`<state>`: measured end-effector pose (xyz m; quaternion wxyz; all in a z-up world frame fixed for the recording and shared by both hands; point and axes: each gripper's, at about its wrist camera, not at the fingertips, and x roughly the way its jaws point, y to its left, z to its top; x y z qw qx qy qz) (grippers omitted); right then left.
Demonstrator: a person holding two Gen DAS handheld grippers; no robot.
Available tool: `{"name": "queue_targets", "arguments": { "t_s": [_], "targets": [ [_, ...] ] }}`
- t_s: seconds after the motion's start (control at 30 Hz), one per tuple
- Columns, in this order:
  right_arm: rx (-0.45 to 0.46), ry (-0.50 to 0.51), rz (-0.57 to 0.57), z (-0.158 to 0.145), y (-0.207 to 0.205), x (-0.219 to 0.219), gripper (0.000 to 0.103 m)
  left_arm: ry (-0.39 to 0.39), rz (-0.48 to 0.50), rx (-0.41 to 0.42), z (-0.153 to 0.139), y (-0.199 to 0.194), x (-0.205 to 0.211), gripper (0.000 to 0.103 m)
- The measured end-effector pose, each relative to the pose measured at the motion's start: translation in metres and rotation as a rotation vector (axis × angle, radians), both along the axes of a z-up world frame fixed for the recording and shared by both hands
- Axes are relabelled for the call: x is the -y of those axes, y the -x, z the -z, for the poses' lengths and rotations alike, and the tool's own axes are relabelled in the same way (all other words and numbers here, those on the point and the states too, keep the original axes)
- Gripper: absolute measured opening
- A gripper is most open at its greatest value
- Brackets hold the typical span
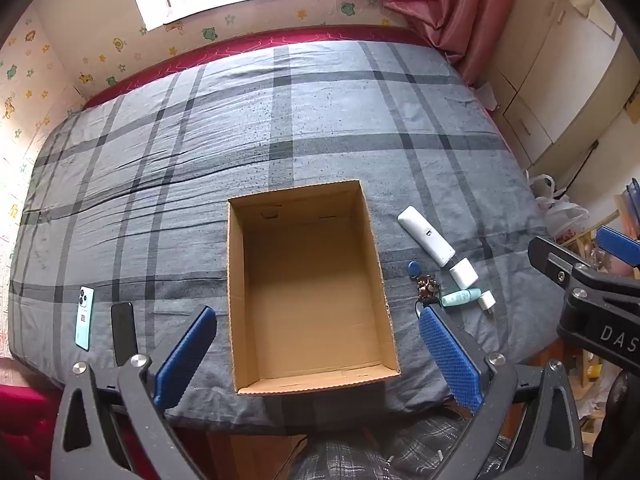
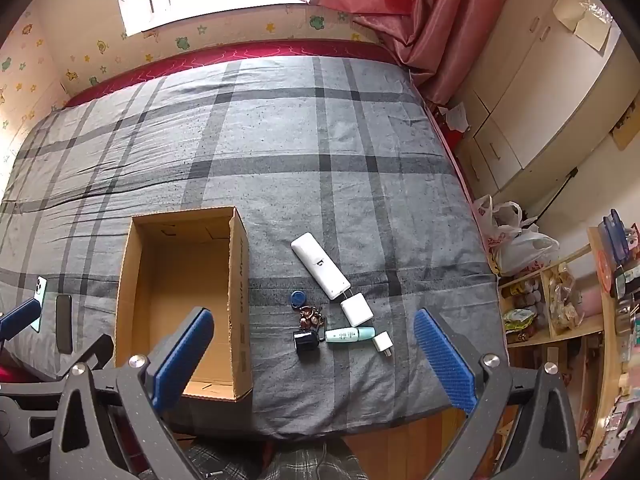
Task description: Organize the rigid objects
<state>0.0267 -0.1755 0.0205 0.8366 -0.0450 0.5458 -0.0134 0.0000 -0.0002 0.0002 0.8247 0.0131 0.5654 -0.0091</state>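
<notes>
An open, empty cardboard box (image 1: 308, 386) (image 2: 240, 280) stands on the grey plaid bed. Right of it lie a white remote (image 1: 426, 236) (image 2: 319, 266), a white power bank (image 1: 464, 272) (image 2: 357, 309), a blue key fob with keys (image 1: 413, 269) (image 2: 298, 297), a mint tube (image 1: 460, 297) (image 2: 349, 334), a white charger plug (image 1: 487, 301) (image 2: 383, 342) and a small dark box (image 2: 306, 342). Left of the box lie a teal phone (image 1: 85, 318) (image 2: 40, 286) and a black phone (image 1: 123, 332) (image 2: 64, 323). My left gripper (image 1: 316, 352) is open above the box's near end. My right gripper (image 2: 314, 354) is open, above the small items.
The bed (image 1: 200, 160) fills the room up to the window wall. A pink curtain (image 2: 420, 20) hangs at the back right. Cupboards (image 2: 540, 100), plastic bags (image 2: 516, 240) and a cluttered wooden shelf (image 2: 560, 300) stand on the right.
</notes>
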Motion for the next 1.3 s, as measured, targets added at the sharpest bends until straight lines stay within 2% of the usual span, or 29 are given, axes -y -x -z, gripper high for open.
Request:
{"name": "queue_targets", "arguments": {
  "t_s": [1.3],
  "targets": [
    [0.019, 0.006, 0.006, -0.0063, 0.0018, 0.0028, 0.102, -0.001, 0.021, 0.041, -0.0084, -0.0005, 0.0006, 0.103]
  ]
}}
